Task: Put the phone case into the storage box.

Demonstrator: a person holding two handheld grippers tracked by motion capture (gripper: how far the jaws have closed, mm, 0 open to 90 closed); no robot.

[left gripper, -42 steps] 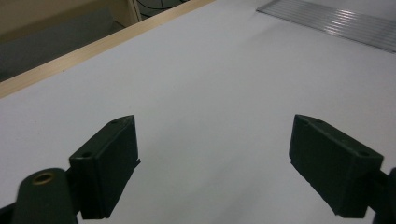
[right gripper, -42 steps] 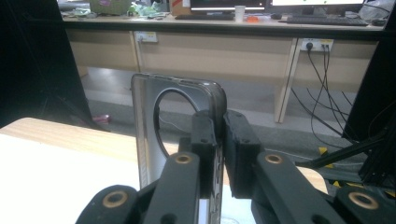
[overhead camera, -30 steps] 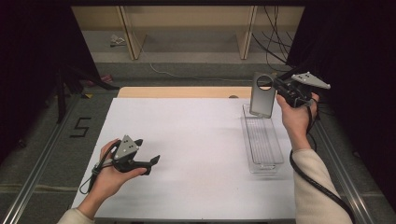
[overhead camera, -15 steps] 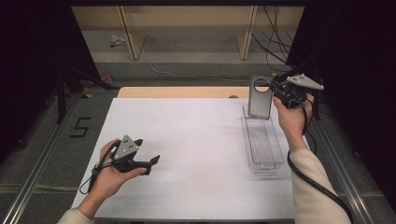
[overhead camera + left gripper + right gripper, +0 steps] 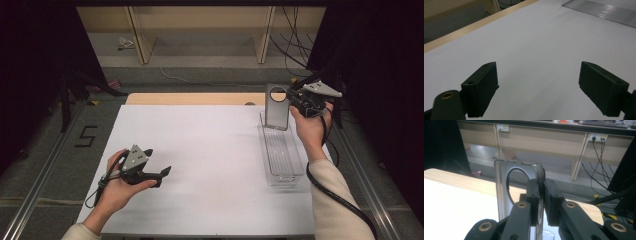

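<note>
A grey translucent phone case (image 5: 276,107) with a round camera hole hangs upright above the far end of a clear plastic tray (image 5: 300,172). My right gripper (image 5: 294,103) is shut on its right edge, held up in the air. In the right gripper view the case (image 5: 505,192) stands edge-on, pinched between the two black pads, with my right gripper (image 5: 542,195) closed on it. My left gripper (image 5: 165,172) rests low over the white table sheet at the front left, held by a hand. Its jaws stand wide apart over bare sheet, so my left gripper (image 5: 539,85) is open and holds nothing.
The white sheet (image 5: 200,150) covers the table, with a wooden strip (image 5: 190,98) along its far edge. Beyond it stand wooden shelf legs (image 5: 137,35) and loose cables (image 5: 295,45) on the floor. The tray's ribbed end (image 5: 604,11) lies far off in the left gripper view.
My right gripper has lifted the phone case a little higher and farther back over the tray's far end. The left gripper has stayed put.
</note>
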